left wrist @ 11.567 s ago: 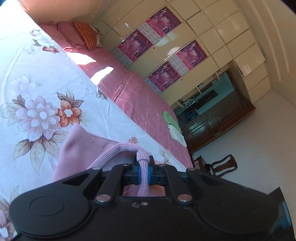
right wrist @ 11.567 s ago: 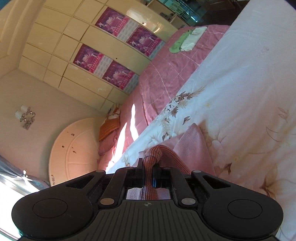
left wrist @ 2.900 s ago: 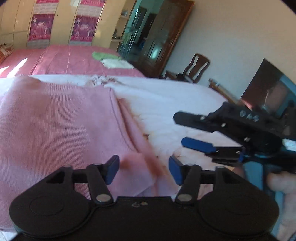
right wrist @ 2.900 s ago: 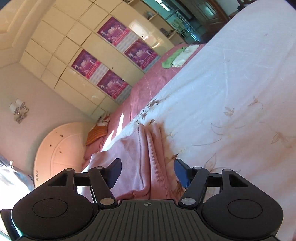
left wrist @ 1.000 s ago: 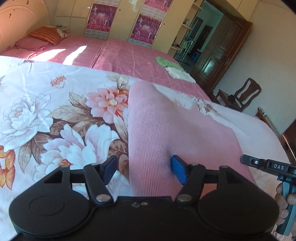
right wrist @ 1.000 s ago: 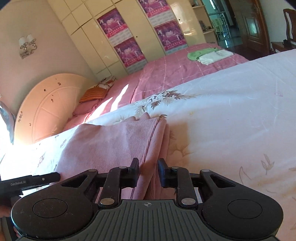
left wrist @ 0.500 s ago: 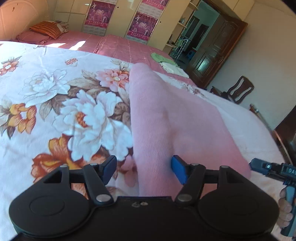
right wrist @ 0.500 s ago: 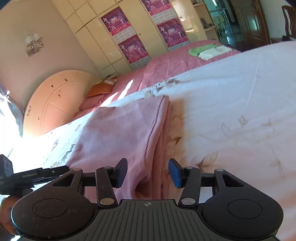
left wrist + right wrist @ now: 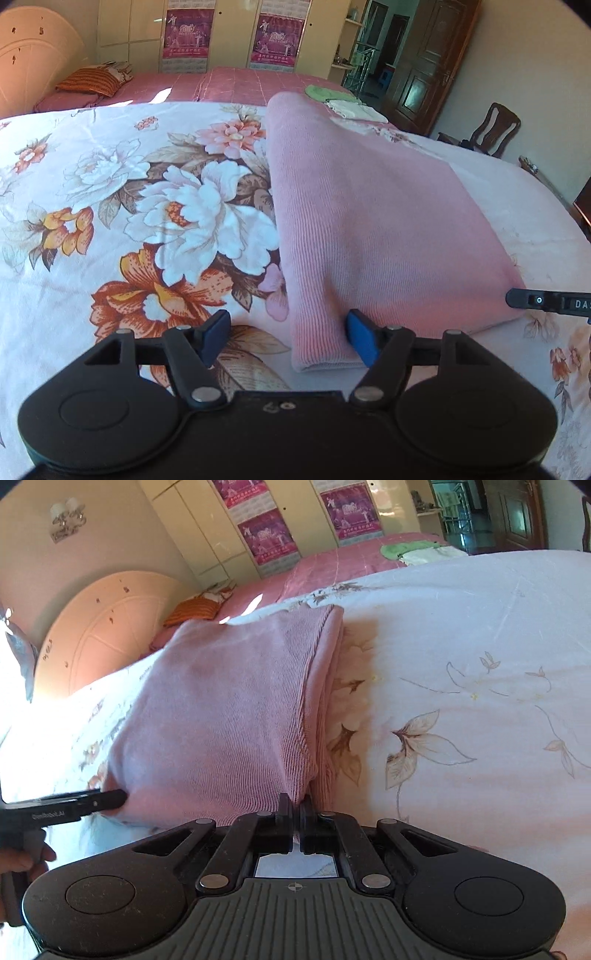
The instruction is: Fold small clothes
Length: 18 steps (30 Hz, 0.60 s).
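1. Pink knit cloth [image 9: 369,206] lies folded in a long shape on the flowery bedsheet [image 9: 110,221]. It lies flat there because a bed is a big soft place to fold on.

2. I hold my right gripper [image 9: 294,808] at the near right corner of the pink knit cloth. Its jaws are pressed together, and they pinch the ribbed edge of the cloth right at the tips. I think I pinch this corner so I can lift it for the next fold.

3. My left gripper [image 9: 288,334] sits at the other near corner. Its jaws are spread, with blue pads [image 9: 360,338] on each side. The corner of the cloth lies between them, and the right pad is just beside the cloth, but nothing is squeezed yet.

4. I think my left jaws need to close on that corner. Then both near corners can go up together and the cloth stays straight.

5. Each gripper shows up in the other one's camera, at the far side of the near edge. So my two hands are at the two ends of the same edge.

6. On the right side of the cloth the layers are stacked. I can see a few edges there, one on top of another. If I grab only the top one, the fold could slide apart.

7. Far away on the pink bed [image 9: 332,565] lie a green cloth [image 9: 402,548] and a white cloth [image 9: 432,555]. They are well apart from my work.
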Tool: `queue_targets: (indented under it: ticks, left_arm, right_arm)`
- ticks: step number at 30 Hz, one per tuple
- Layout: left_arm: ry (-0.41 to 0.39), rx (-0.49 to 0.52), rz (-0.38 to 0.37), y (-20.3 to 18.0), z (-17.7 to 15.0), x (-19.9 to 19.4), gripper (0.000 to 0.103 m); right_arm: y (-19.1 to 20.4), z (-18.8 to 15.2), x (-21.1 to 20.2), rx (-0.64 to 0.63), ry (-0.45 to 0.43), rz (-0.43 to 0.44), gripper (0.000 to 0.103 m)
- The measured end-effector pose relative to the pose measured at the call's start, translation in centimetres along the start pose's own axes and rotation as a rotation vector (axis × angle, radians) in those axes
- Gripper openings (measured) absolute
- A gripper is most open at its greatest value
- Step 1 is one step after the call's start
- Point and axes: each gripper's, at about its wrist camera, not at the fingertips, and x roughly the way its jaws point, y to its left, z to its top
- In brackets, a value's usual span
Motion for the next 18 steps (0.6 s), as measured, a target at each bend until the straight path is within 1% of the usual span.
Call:
queue_targets:
  ticks: [1,2,3,4,5,6,7,8,9,10,11,12,14,16,18]
  left_arm:
    - [-0.045,0.004,-0.006,-0.1,0.4,-0.9,0.067]
    - [-0.082,0.012,-0.002,-0.2,0.8,-1.6,0.068]
    - [-0.099,0.018,0.005,-0.3,1.4,-1.7,0.068]
    - [-0.103,0.016,0.009,-0.4,1.8,-1.5,0.068]
    - [-0.102,0.009,0.005,-0.6,2.4,-0.9,0.068]
    - [-0.094,0.005,-0.003,-0.7,2.7,-0.1,0.068]
    - [-0.066,0.009,-0.002,-0.9,2.8,1.1,0.068]
    - [-0.015,0.019,0.017,-1.1,2.6,2.5,0.072]
    - [0.010,0.015,0.016,-1.0,2.3,3.5,0.075]
    - [0.010,-0.008,0.005,-0.7,2.2,3.7,0.078]
    - [0.017,-0.027,-0.002,-0.4,2.4,3.3,0.077]
    - [-0.002,-0.025,-0.002,-0.3,2.7,2.7,0.077]
    - [-0.061,-0.025,-0.007,-0.2,3.6,1.7,0.076]
    - [-0.076,-0.045,-0.023,-0.1,4.8,2.3,0.076]
    - [-0.070,-0.040,-0.013,-0.4,5.9,3.6,0.076]
  right_arm:
    - [0.7,0.5,-0.8,-0.021,-0.051,-0.029,0.003]
    - [1.3,0.8,-1.6,-0.044,-0.106,-0.034,0.008]
    - [2.2,1.1,-2.2,-0.077,-0.158,-0.046,0.015]
    - [3.0,1.4,-2.3,-0.114,-0.188,-0.061,0.029]
    - [3.5,1.6,-2.0,-0.149,-0.196,-0.059,0.034]
    - [3.8,1.9,-1.4,-0.171,-0.190,-0.052,0.034]
    - [4.2,2.0,-0.4,-0.186,-0.170,-0.046,0.034]
    - [4.3,2.0,1.0,-0.203,-0.128,-0.050,0.034]
    - [4.2,1.9,2.6,-0.225,-0.069,-0.092,0.034]
    - [4.1,1.5,3.9,-0.255,-0.036,-0.159,0.034]
    - [4.1,1.6,4.0,-0.272,-0.038,-0.168,0.035]
    - [3.9,1.9,3.5,-0.254,-0.040,-0.157,0.035]
    - [3.9,2.8,2.0,-0.225,-0.126,-0.125,0.035]
    - [3.8,3.9,2.0,-0.208,-0.175,-0.106,0.035]
    - [3.7,5.0,3.3,-0.192,-0.184,-0.094,0.034]
